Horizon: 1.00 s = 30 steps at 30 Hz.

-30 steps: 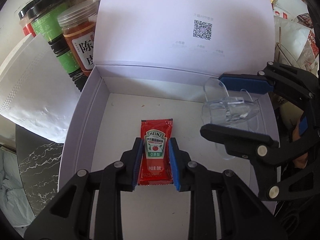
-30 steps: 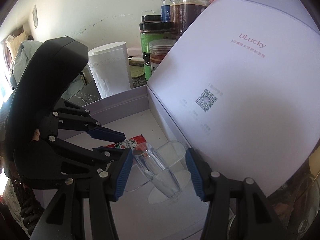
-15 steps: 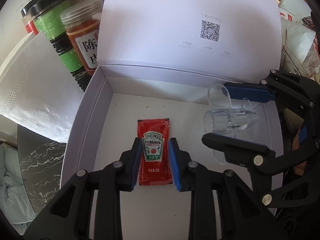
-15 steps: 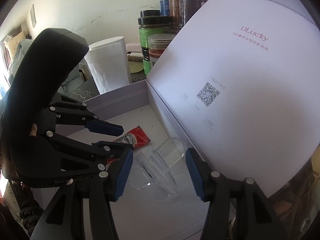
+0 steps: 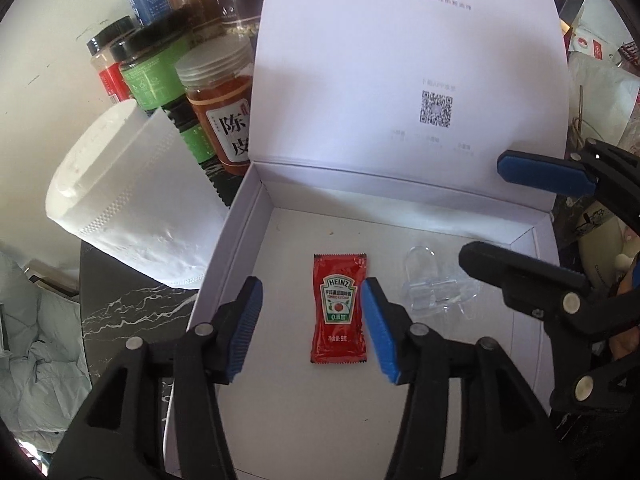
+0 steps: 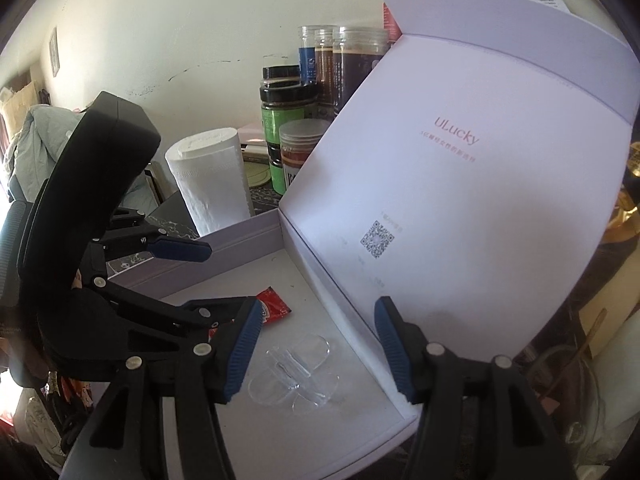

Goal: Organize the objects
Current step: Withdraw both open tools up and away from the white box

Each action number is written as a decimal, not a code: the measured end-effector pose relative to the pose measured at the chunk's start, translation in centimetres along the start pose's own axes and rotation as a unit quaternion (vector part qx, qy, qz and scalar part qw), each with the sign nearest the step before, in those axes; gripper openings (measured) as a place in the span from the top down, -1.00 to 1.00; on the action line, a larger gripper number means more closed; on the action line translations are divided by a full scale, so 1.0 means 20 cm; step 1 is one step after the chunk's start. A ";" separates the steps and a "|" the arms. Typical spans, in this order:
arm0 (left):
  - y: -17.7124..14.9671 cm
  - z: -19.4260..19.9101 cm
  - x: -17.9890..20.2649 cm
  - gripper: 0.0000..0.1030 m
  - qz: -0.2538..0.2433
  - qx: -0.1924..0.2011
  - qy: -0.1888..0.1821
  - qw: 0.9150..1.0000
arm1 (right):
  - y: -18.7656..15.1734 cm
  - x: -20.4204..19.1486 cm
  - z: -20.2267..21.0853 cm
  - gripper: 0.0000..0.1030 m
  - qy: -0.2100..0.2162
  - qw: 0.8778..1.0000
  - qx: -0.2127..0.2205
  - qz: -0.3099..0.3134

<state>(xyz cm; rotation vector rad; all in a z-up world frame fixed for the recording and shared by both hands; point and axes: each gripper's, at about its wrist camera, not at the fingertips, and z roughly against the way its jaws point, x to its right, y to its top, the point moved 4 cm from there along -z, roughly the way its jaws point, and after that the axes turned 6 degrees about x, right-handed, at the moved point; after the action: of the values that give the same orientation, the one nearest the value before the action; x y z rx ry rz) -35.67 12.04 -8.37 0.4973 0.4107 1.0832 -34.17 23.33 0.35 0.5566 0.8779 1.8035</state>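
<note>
A red Heinz ketchup sachet (image 5: pixel 339 309) lies flat on the floor of an open white box (image 5: pixel 240 240). My left gripper (image 5: pixel 312 332) is open, its blue pads either side of the sachet and above it. A clear plastic piece (image 5: pixel 434 288) lies in the box to the sachet's right. My right gripper (image 6: pixel 316 346) is open above the clear piece (image 6: pixel 298 372), not touching it. The sachet's corner (image 6: pixel 274 306) shows past the left gripper (image 6: pixel 216 276) in the right wrist view. The right gripper (image 5: pixel 520 216) also shows in the left wrist view.
The box lid (image 5: pixel 412 72) stands upright at the back with a QR code. A white paper roll (image 5: pixel 132 200) and several spice jars (image 5: pixel 220 112) stand left of the box on a dark marble surface (image 5: pixel 128 308). Clutter lies to the right (image 5: pixel 600 80).
My left gripper opened, let go of the ketchup sachet and pulled back. My right gripper released the clear plastic piece, which now lies on the box floor, and rose.
</note>
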 end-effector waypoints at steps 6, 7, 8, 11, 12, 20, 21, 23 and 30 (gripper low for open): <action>0.02 0.13 0.02 -0.31 -0.004 0.026 0.005 1.000 | 0.02 -0.01 0.13 -0.22 -0.020 1.000 0.011 0.001; 0.02 0.16 0.02 -0.33 -0.004 0.029 0.006 1.000 | 0.03 -0.01 0.14 -0.22 -0.023 1.000 0.013 0.000; 0.02 0.17 0.02 -0.34 -0.003 0.030 0.006 1.000 | 0.03 0.00 0.16 -0.22 -0.027 1.000 0.015 -0.001; 0.05 0.23 0.03 -0.34 0.003 0.033 0.002 0.999 | 0.05 0.01 0.22 -0.24 -0.044 0.999 0.016 -0.006; 0.04 0.25 0.02 -0.34 0.004 0.035 0.001 0.999 | 0.05 0.01 0.24 -0.24 -0.048 0.999 0.018 -0.009; 0.12 0.46 -0.03 -0.36 0.027 0.072 0.014 0.997 | 0.11 0.00 0.44 -0.44 -0.080 0.996 0.047 -0.015; 0.12 0.48 -0.03 -0.36 0.029 0.079 0.019 0.996 | 0.11 0.00 0.47 -0.46 -0.085 0.995 0.051 -0.014; 0.11 0.55 -0.03 -0.37 0.036 0.095 0.033 0.994 | 0.12 -0.01 0.52 -0.50 -0.091 0.994 0.056 -0.011; 0.09 0.73 -0.06 -0.51 0.058 0.130 0.045 0.989 | 0.15 -0.05 0.66 -0.56 -0.102 0.992 0.072 -0.020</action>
<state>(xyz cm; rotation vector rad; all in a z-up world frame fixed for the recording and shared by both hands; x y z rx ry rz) -29.45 8.91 4.70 0.7108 0.6131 1.1743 -26.23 25.87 10.92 0.7957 0.8761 1.6228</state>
